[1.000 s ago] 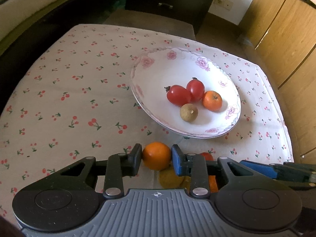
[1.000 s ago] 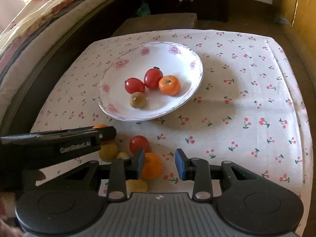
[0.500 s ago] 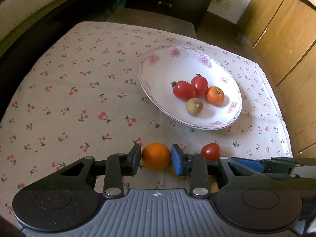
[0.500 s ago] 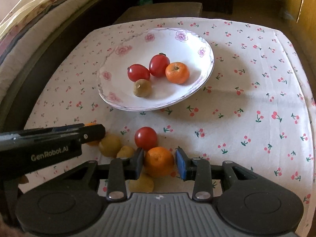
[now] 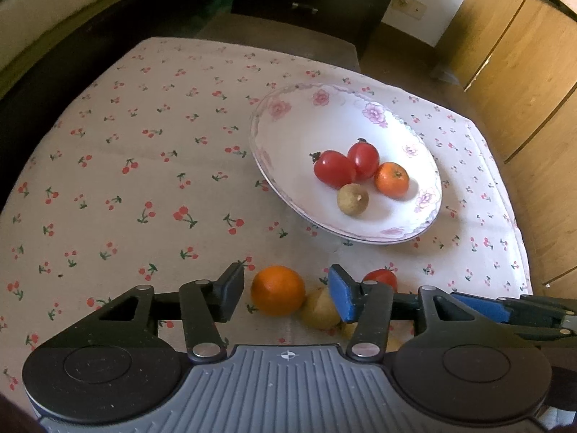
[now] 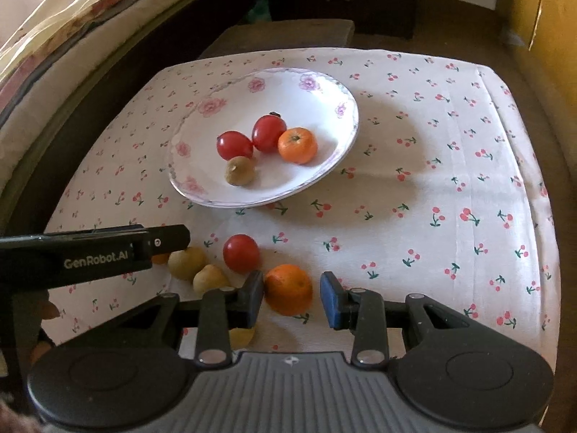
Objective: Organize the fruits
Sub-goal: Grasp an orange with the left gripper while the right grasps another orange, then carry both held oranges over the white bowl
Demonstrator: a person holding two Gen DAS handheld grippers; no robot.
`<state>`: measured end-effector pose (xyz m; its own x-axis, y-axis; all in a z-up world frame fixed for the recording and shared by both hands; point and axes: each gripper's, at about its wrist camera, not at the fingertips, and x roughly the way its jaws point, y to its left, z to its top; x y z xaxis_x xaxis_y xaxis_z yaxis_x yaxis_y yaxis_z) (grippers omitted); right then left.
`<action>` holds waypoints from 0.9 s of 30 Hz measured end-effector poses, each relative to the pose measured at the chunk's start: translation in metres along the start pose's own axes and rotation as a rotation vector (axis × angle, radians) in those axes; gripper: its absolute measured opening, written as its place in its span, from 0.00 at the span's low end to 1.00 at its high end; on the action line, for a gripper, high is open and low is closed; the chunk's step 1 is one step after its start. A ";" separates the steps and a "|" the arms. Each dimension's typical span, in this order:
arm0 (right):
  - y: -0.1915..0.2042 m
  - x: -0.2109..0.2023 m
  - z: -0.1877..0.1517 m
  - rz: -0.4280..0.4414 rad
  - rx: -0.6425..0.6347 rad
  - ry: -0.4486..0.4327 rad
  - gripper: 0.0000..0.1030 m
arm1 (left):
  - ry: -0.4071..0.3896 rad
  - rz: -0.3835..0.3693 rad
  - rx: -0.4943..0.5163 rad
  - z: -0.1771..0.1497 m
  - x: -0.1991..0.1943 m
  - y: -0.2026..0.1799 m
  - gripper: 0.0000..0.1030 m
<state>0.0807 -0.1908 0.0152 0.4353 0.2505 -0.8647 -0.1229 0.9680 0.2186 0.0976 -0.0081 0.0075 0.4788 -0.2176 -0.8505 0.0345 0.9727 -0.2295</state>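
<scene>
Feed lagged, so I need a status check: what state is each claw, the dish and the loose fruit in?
Left claw: open, straddling an orange.
Right claw: open around another orange.
White floral dish: holds four fruits.
Loose red tomato: on the cherry-print cloth.

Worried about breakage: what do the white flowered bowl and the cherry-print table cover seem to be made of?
The white flowered bowl looks like glazed ceramic or porcelain: smooth and glossy, though melamine is possible. The cherry-print table cover looks like matte woven cloth, with soft fold creases.
</scene>
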 end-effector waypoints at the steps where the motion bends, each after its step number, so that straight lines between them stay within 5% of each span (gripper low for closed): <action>1: 0.000 0.002 0.000 -0.001 -0.001 0.008 0.35 | 0.001 0.000 -0.001 0.000 0.001 0.000 0.61; 10: 0.002 0.014 0.001 -0.010 -0.008 0.017 0.35 | -0.007 0.011 0.018 -0.003 0.002 -0.001 0.63; 15: 0.006 0.011 -0.002 -0.037 -0.037 0.011 0.34 | -0.003 0.042 0.039 -0.004 0.002 -0.001 0.39; 27: 0.002 -0.005 0.001 -0.024 -0.019 -0.037 0.33 | -0.018 0.031 0.046 -0.003 -0.006 -0.004 0.40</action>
<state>0.0790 -0.1899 0.0200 0.4711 0.2278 -0.8521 -0.1286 0.9735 0.1892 0.0915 -0.0106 0.0121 0.4963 -0.1859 -0.8480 0.0596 0.9818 -0.1803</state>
